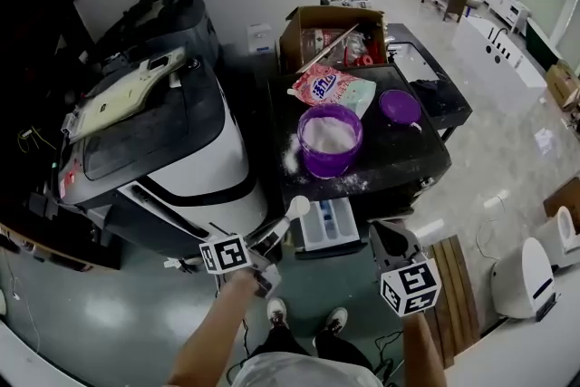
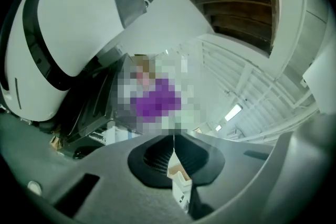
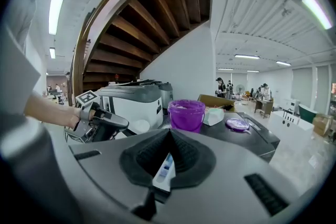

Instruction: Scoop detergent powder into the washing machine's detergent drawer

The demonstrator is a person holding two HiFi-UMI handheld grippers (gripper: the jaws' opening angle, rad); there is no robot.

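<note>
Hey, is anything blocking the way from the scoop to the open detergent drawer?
Nothing visible does. The scoop, held in the left tool, hangs at the left edge of the open detergent drawer, whose compartments are uncovered. The right tool sits off to the drawer's right, not over it.

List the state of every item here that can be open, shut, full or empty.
Purple tub: lid off, white powder inside.
Purple lid: off, lying on the machine top near the tub.
Detergent drawer: pulled out.
Cardboard box: flaps open.
Left gripper: fingers closed on the white scoop; its fill cannot be told.
Right gripper: fingers closed, nothing held.
</note>
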